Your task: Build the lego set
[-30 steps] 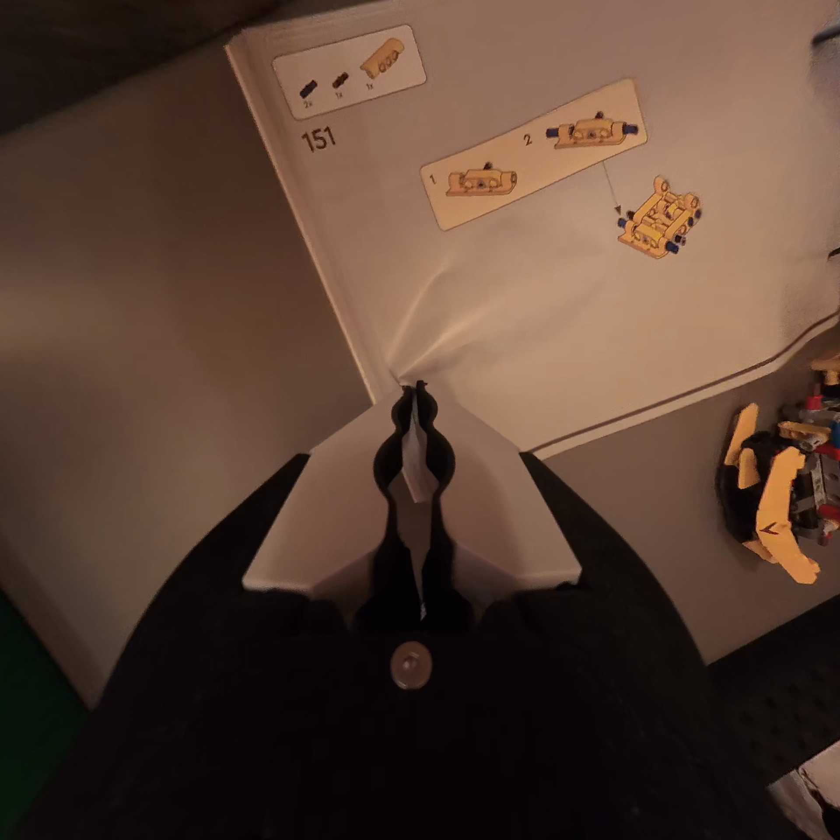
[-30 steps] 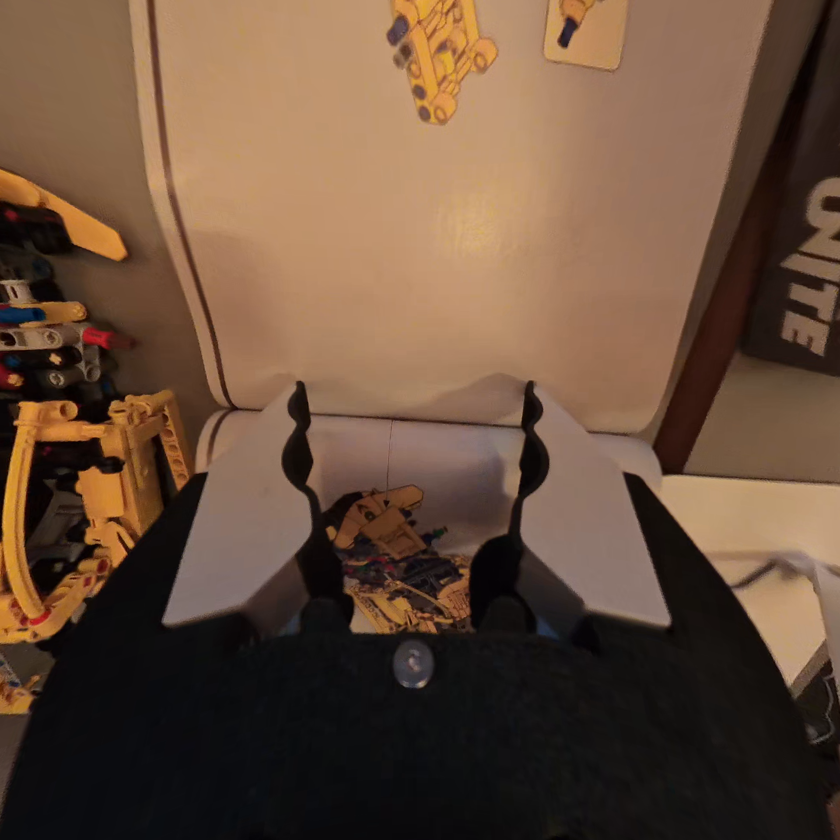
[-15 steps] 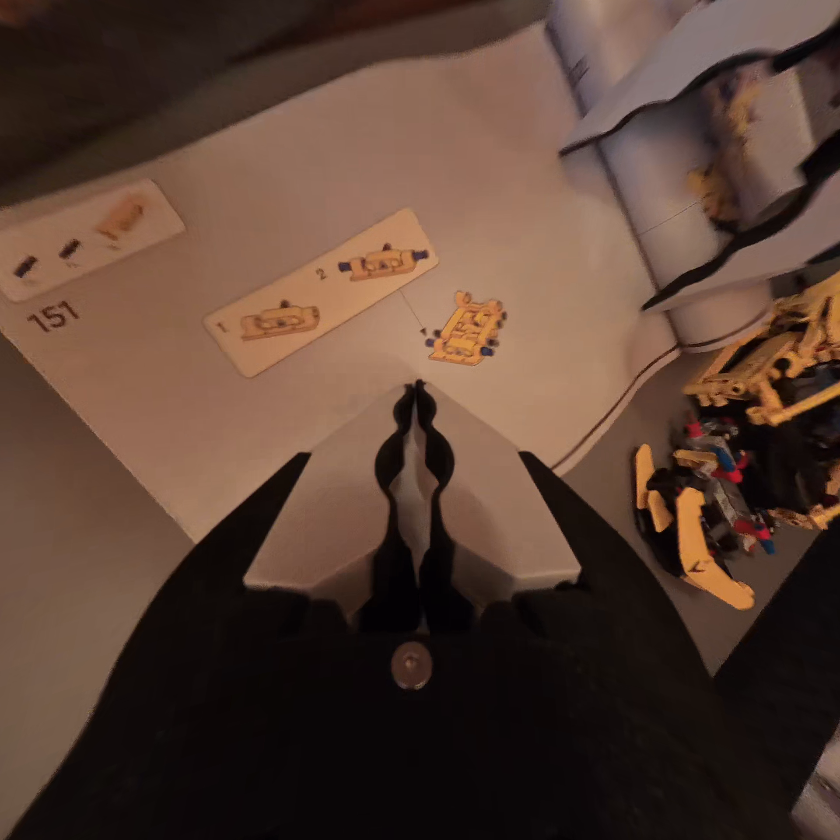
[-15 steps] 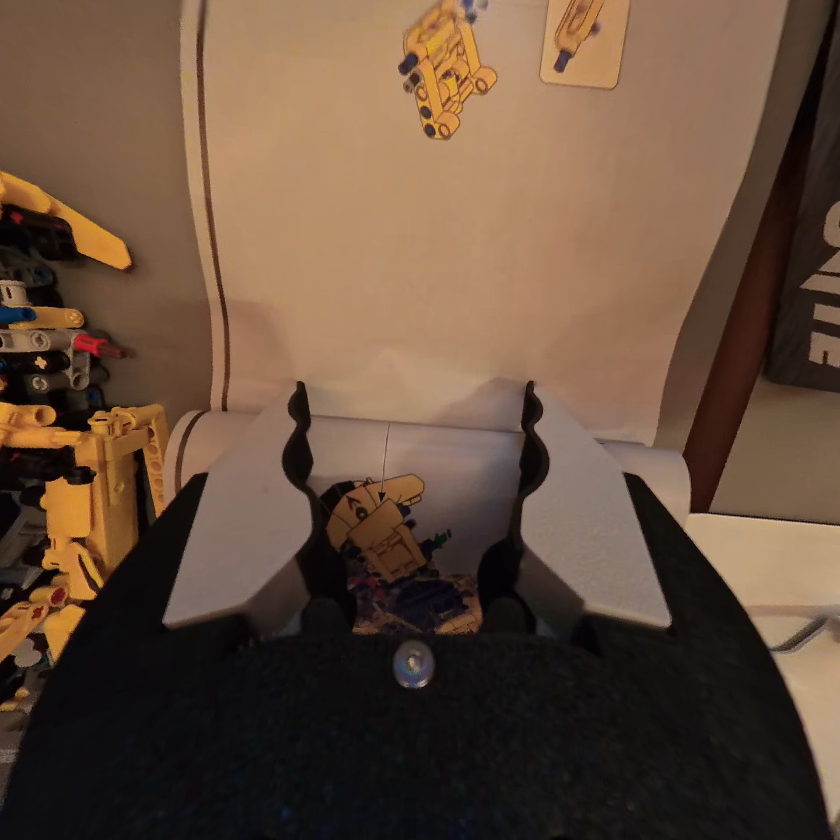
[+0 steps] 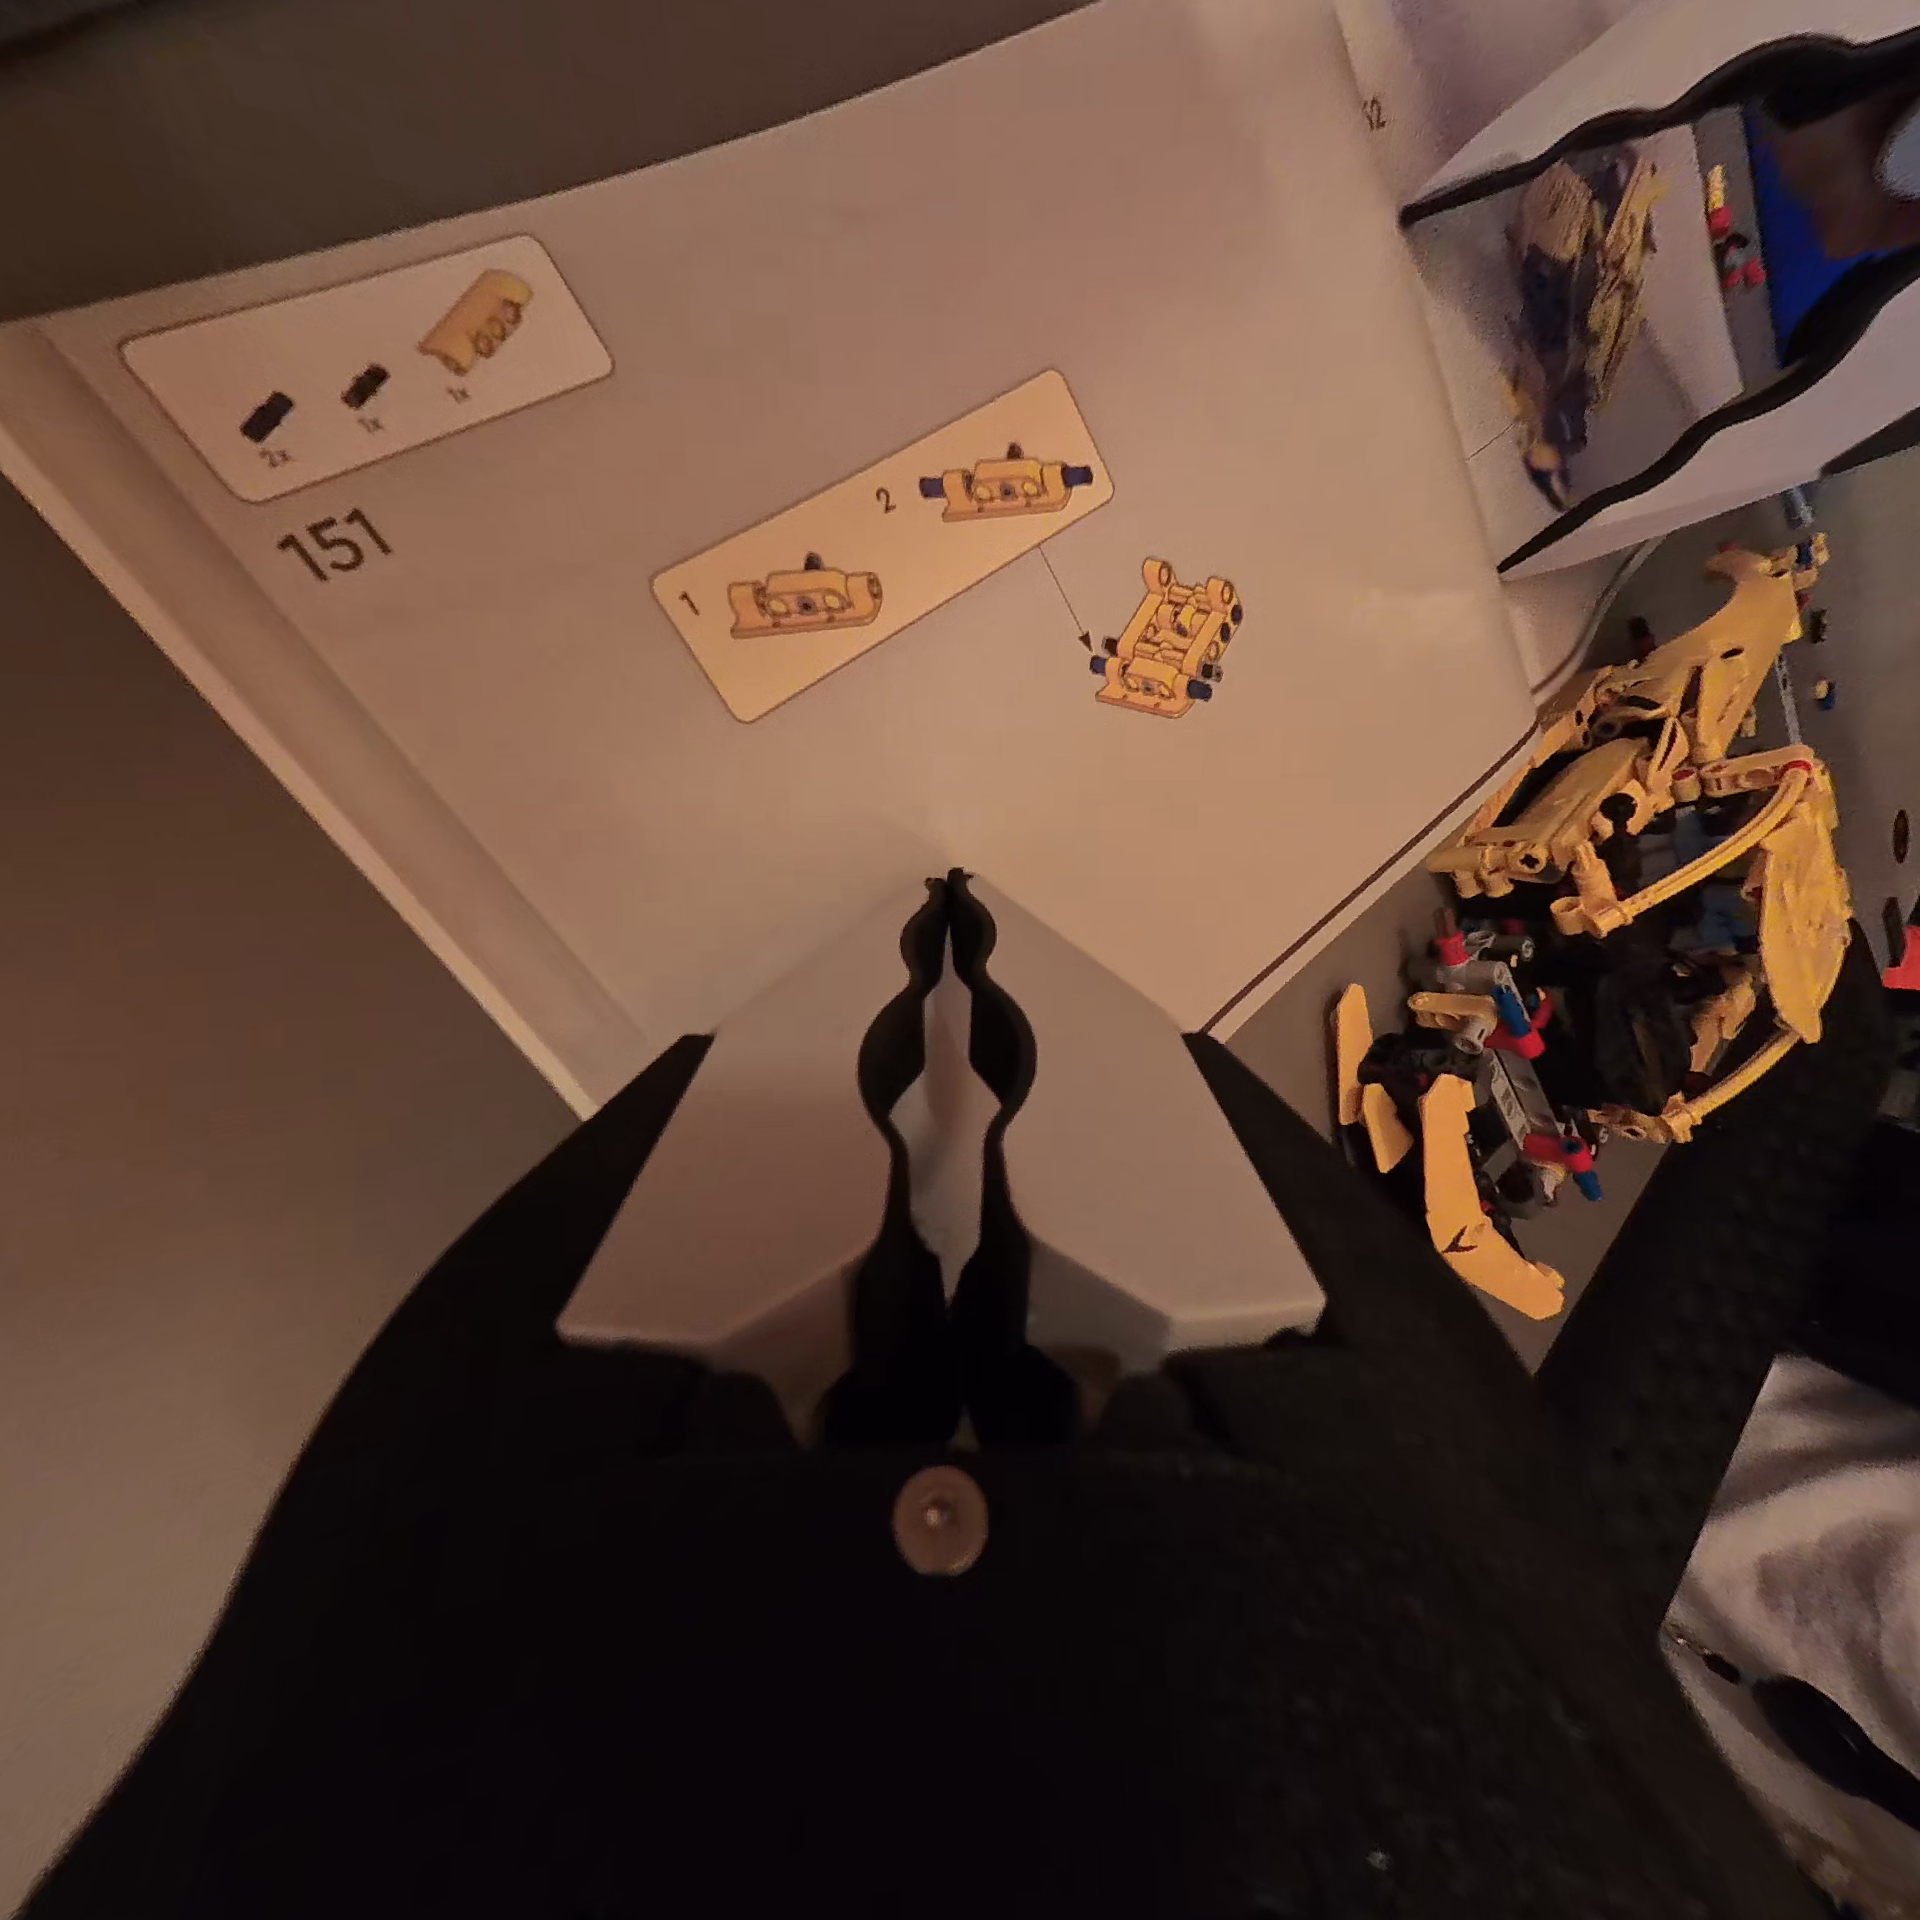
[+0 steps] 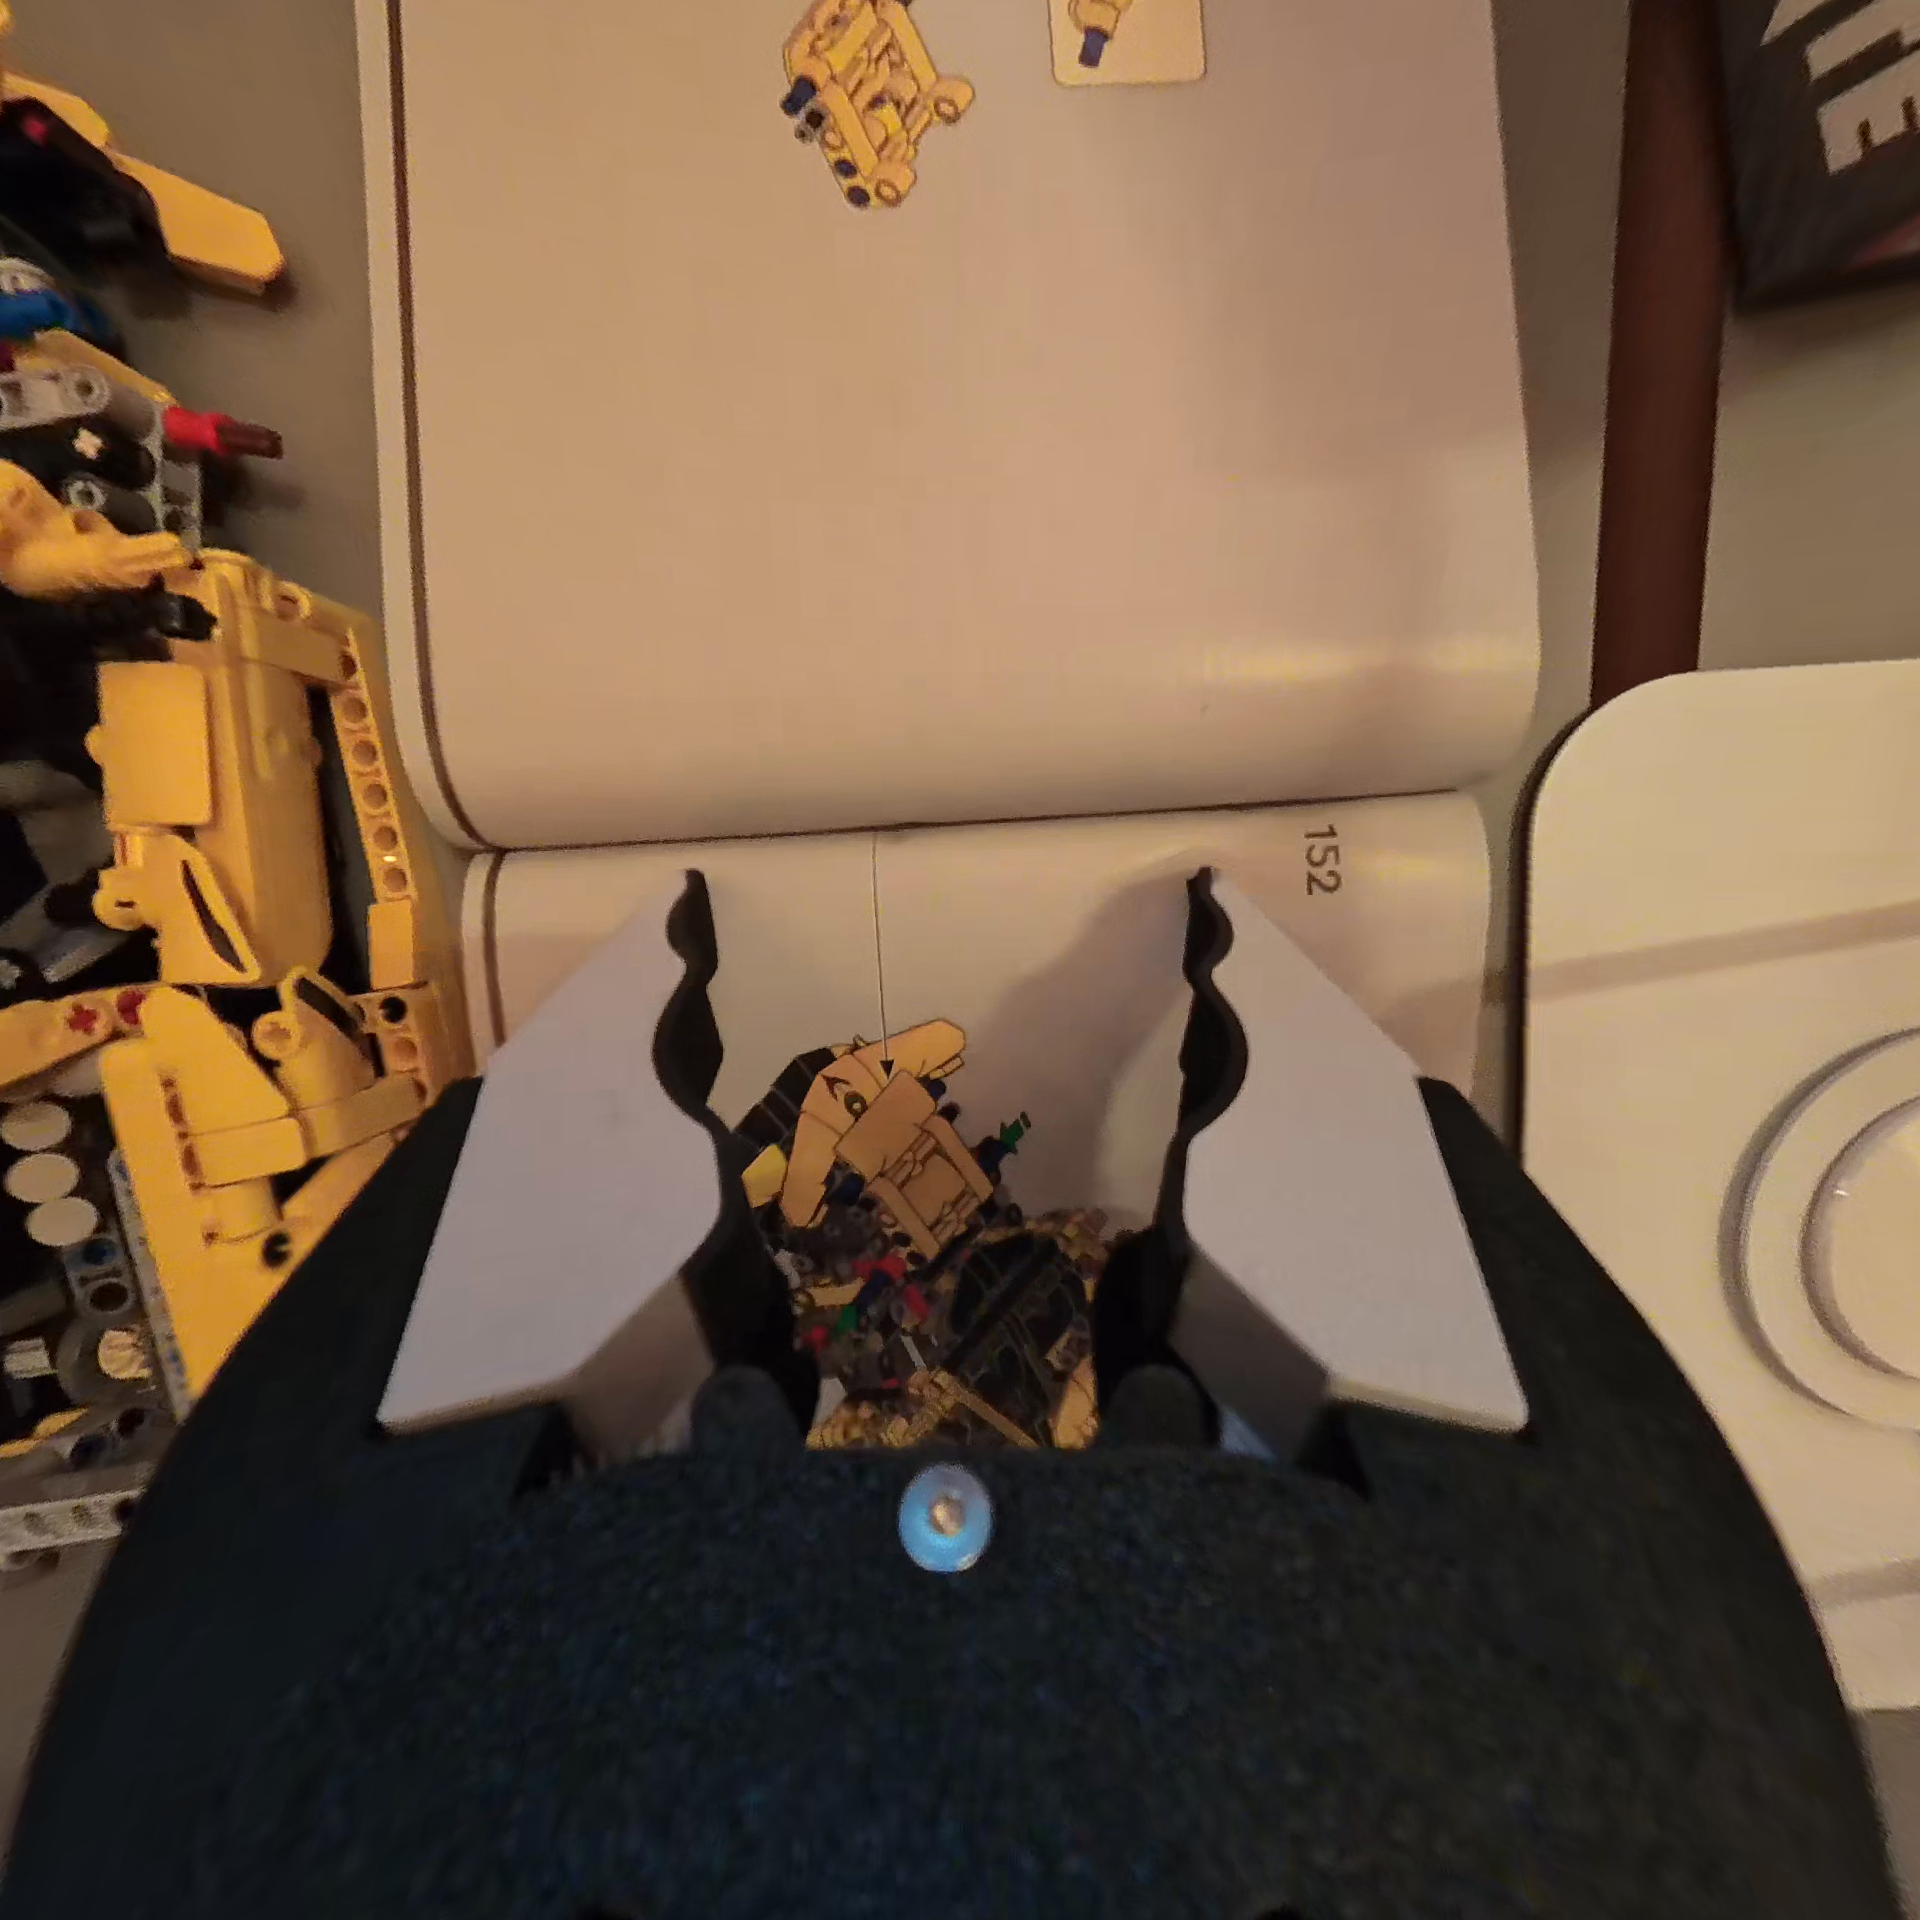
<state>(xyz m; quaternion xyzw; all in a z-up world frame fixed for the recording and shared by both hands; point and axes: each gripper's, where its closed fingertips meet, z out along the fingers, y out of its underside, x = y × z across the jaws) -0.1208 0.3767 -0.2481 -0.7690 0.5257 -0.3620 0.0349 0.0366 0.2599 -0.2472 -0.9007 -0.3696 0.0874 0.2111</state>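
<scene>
Left wrist view: the left gripper (image 5: 951, 881), fingertips closed together and holding nothing, sits over the instruction booklet (image 5: 831, 312) near its lower edge; bare table (image 5: 187, 987) lies left, the yellow lego model (image 5: 1621, 935) right.

Right wrist view: the right gripper (image 6: 943, 883), spread wide and empty, hovers above the booklet's fold; the model (image 6: 208, 831) lies just beside the page's left edge.

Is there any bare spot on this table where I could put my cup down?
Yes: the bare grey tabletop left of the open white instruction booklet. Right of the booklet it is crowded: the half-built yellow and black lego model and loose small pieces fill that side.
</scene>
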